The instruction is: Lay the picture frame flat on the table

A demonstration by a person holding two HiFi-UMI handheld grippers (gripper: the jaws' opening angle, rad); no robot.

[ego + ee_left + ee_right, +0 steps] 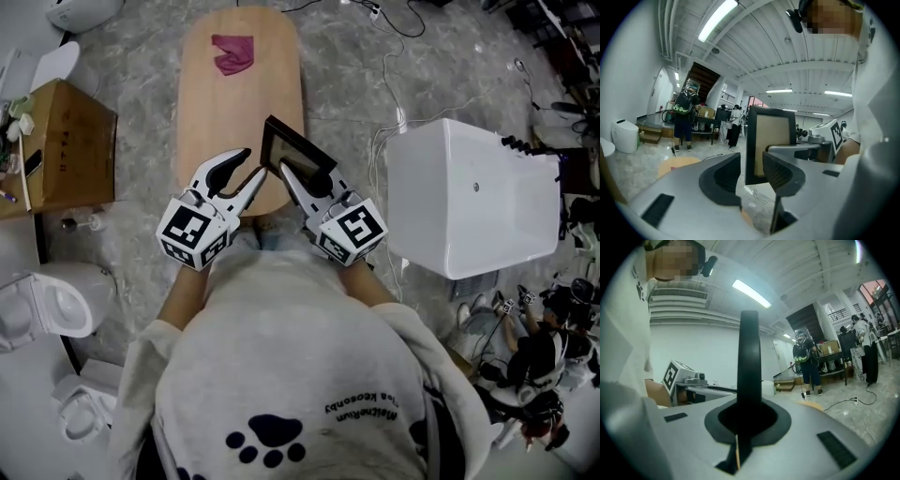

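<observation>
Black ribbed pads of the right gripper (749,420) are clamped together on the thin dark edge of the picture frame (749,357), which rises straight up between them. The left gripper (752,171) stands with its jaws wide apart and empty. The frame's lower corner sits in the gap between its two pads, and neither pad presses on it. Seen from that side, the frame shows a flat black border around a plain tan panel.

From the head view, the frame (291,148) stands on edge and tilted over the near end of the long rounded wooden table (234,103). Whether it touches the tabletop cannot be told. A crumpled red cloth (233,53) lies near the table's far end, well apart from the frame. A smooth white tub (469,197) stands to the right, a brown box (66,141) to the left, on grey marbled floor (347,66).
</observation>
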